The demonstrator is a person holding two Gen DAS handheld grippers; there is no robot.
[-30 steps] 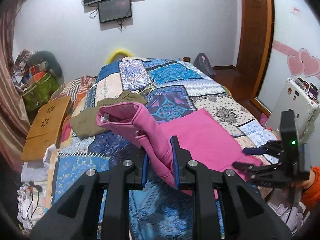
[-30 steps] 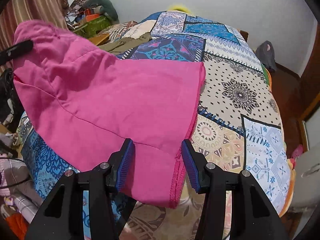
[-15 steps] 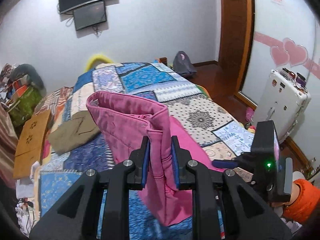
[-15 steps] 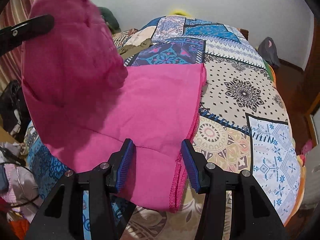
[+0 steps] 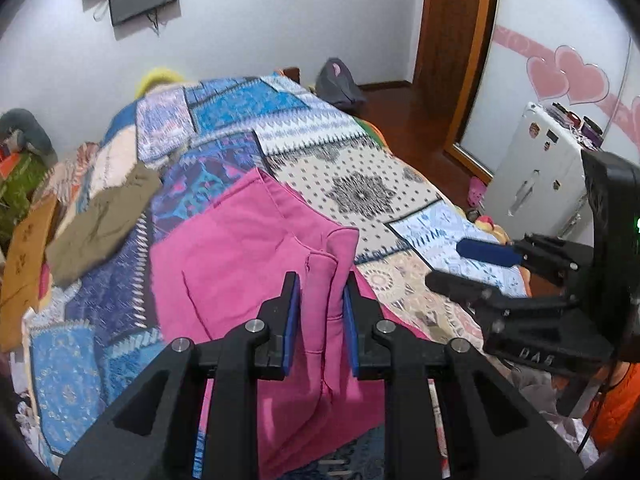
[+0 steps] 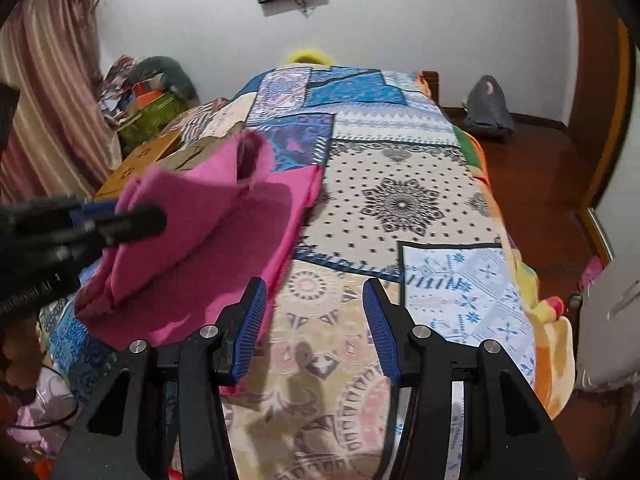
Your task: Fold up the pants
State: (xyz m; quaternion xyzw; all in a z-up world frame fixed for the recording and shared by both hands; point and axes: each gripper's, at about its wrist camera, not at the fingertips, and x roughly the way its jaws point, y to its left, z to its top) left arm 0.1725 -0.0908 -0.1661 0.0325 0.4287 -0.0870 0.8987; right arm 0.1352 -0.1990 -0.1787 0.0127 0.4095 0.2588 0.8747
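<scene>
The pink pants lie on the patchwork bed cover, with one end folded over onto the rest. My left gripper is shut on a bunched fold of the pants and holds it low over the near part of the bed. In the right wrist view the pants lie to the left, with the left gripper gripping them. My right gripper is open and empty above bare bed cover, just right of the pants' edge. It also shows in the left wrist view at the right.
An olive garment lies on the bed's left side beside a wooden lap tray. A white suitcase stands right of the bed. A grey bag sits on the wooden floor near the far wall.
My left gripper has carried the raised pants end over to the right and down, laying the fold onto the rest. My right gripper has moved right, off the pants' hem, and is open wider.
</scene>
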